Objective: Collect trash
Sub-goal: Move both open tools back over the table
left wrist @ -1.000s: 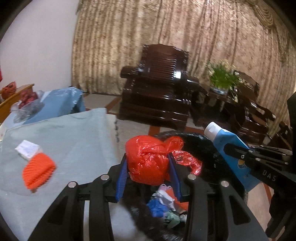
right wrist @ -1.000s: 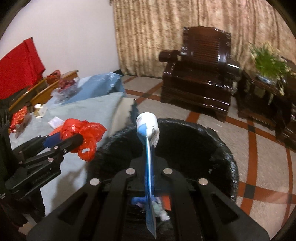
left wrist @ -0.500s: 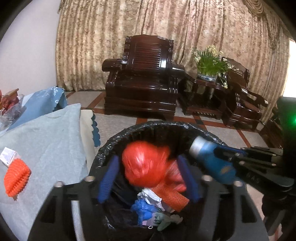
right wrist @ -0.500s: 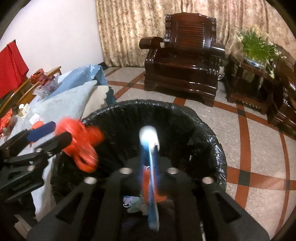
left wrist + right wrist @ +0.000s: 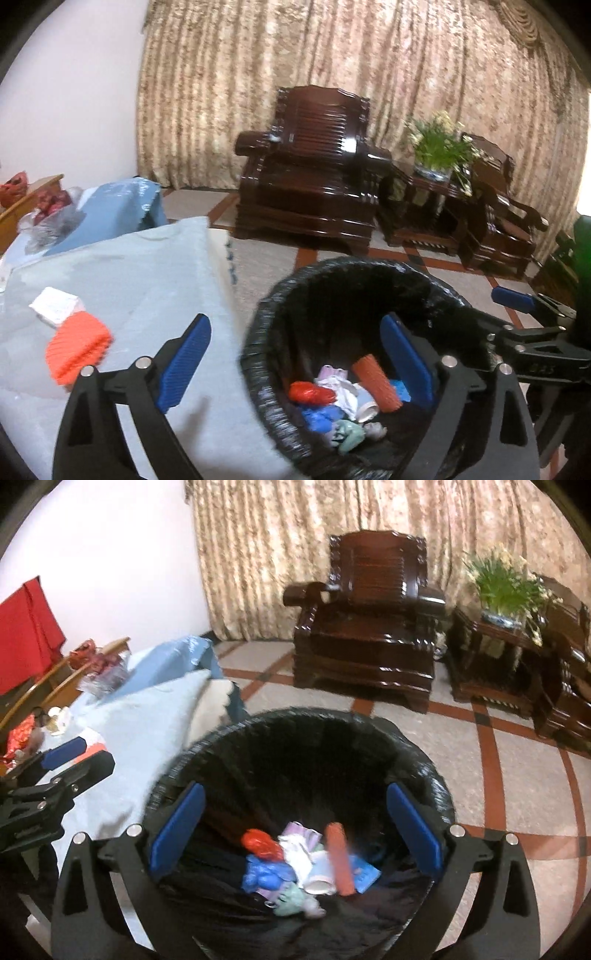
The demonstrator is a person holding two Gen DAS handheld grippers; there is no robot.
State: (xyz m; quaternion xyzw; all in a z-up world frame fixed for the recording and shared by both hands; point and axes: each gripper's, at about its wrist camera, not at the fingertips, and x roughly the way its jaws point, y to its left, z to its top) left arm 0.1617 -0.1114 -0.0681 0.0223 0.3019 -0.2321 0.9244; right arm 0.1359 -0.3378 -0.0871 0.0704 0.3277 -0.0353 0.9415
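- The left gripper hangs at the near rim of the round bin lined with a black plastic bag. Its blue-padded jaws have just been opening and now stand wide apart with nothing between them.
- The right gripper hovers right over the bin's mouth, pointing down into it. Its jaws have just been opening too and are released and empty, which fits a drop made from directly above so that nothing misses.
- The crumpled red plastic bag lies at the bottom of the bin among the other rubbish, beside a blue crumpled bag.
- The flat blue tube with a white cap rests there as well, partly under an orange-red roll that lies across the heap.
- Both pieces are therefore collected, and this step looks finished.
- On the pale blue cloth-covered table to the left of the bin, an orange ribbed foam piece and a small white packet touching it remain. They seem the next trash to fetch.
- The left gripper is the nearer one to them, so it is likely the better choice for that reach.
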